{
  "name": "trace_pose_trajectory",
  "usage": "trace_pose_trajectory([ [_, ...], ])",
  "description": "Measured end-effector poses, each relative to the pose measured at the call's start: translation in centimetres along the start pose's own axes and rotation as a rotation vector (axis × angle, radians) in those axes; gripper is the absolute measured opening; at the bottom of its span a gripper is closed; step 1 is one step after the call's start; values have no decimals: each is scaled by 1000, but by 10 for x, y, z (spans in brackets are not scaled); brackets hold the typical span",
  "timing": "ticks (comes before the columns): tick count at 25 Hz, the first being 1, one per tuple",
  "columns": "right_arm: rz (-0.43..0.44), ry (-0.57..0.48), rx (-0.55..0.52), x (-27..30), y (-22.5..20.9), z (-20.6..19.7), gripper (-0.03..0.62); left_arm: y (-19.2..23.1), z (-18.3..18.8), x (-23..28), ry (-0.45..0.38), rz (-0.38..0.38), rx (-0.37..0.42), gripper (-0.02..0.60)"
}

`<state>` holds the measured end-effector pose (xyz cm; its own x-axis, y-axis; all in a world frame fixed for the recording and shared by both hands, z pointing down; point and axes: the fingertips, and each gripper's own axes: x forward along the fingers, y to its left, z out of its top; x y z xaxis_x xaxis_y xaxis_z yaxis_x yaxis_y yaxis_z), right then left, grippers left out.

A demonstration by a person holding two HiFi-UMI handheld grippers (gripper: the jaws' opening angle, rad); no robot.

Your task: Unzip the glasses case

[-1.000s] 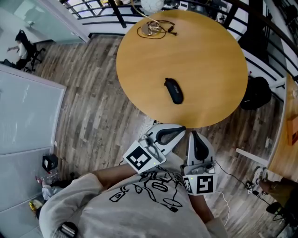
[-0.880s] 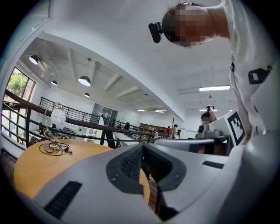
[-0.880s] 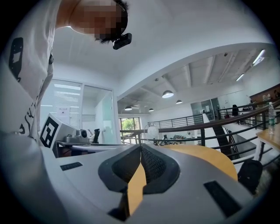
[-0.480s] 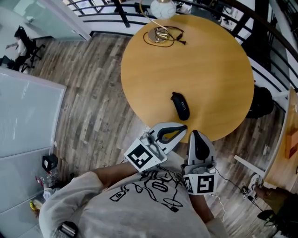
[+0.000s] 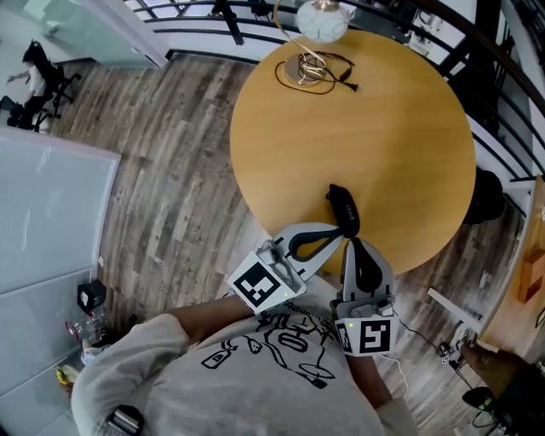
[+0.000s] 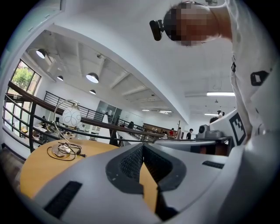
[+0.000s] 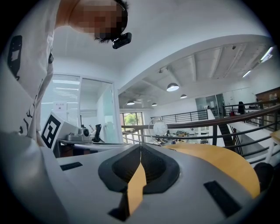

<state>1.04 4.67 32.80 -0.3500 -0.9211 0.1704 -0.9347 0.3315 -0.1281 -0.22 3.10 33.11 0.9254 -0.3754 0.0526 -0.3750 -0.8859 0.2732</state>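
Note:
The black glasses case point(image 5: 344, 209) lies zipped shut near the close edge of the round wooden table point(image 5: 383, 128). My left gripper point(image 5: 337, 232) hangs at the table's edge just short of the case, jaws shut on nothing. My right gripper point(image 5: 352, 244) is beside it, a little lower, also shut and holding nothing. In the left gripper view the left gripper point(image 6: 143, 145) has its pads pressed together at the tip, with the table point(image 6: 39, 162) beyond. The right gripper view shows the right gripper point(image 7: 141, 147) the same. The jaws hide the case in both gripper views.
A globe lamp point(image 5: 321, 21) with its base and coiled cable point(image 5: 311, 70) stands at the table's far edge. A black seat point(image 5: 485, 196) stands at the table's right. A glass partition point(image 5: 51, 213) is on the left and railings run behind the table.
The table and the case have come closer to me in the head view. The case now lies just beyond the gripper tips. Both grippers stay shut and held as before.

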Motion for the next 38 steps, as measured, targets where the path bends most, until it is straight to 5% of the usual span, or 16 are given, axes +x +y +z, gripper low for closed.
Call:
trace_pose_trajectory([
  [12,-34,45,5,16,-7,-11,22,17,-10,7,29,-26,-41,8],
  [26,-31,32,-26,-26,-52,-8,23,-23,-21,44,68,-9,-13,8],
  [38,78,269,-104,-19,-84,-88,25,-10,-86,75,297,-18,75,8],
])
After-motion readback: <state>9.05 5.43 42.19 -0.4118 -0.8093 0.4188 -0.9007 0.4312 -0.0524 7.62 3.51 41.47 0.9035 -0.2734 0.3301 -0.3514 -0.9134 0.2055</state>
